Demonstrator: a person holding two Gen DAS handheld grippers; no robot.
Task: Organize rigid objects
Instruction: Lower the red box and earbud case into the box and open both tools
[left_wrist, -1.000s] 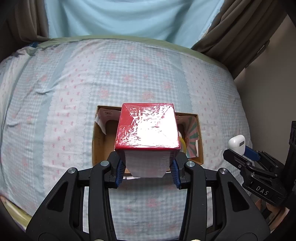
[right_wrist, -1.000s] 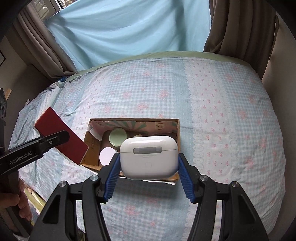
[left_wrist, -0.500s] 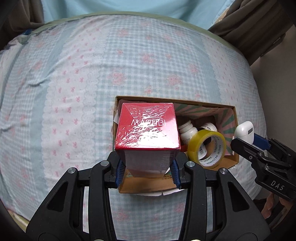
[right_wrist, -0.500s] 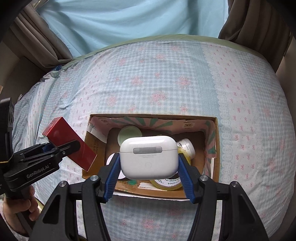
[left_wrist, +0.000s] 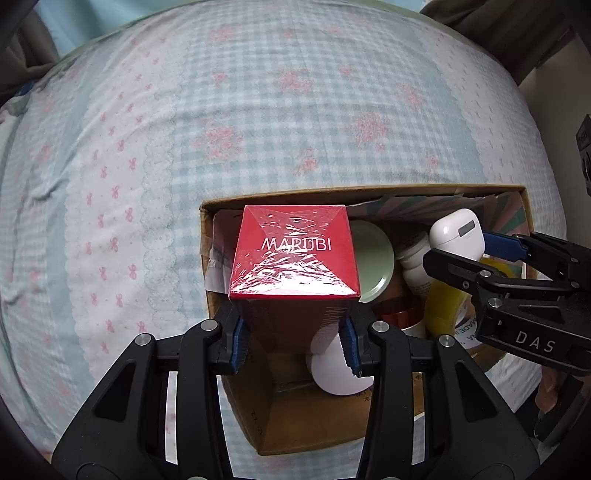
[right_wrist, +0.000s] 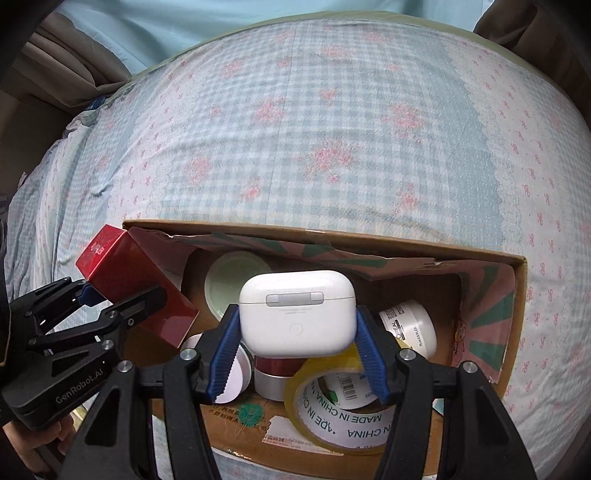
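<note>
My left gripper (left_wrist: 293, 349) is shut on a red MARUBI box (left_wrist: 294, 254) wrapped in film and holds it over the left end of an open cardboard box (left_wrist: 280, 428) on the bed. The red box also shows in the right wrist view (right_wrist: 129, 284). My right gripper (right_wrist: 297, 354) is shut on a white earbud case (right_wrist: 297, 310) above the middle of the cardboard box (right_wrist: 513, 325). The case also shows in the left wrist view (left_wrist: 458, 236).
The cardboard box holds a yellow tape roll (right_wrist: 343, 406), a pale green lid (right_wrist: 232, 284), a white L'Oreal jar (right_wrist: 408, 326), a white round lid (left_wrist: 338, 373) and a dark red cap (right_wrist: 275, 363). The bed has a checked floral sheet (right_wrist: 332, 129). Curtains hang behind.
Both grippers have come down and forward over the cardboard box with their objects still held. The box and its contents now look much larger and closer.
</note>
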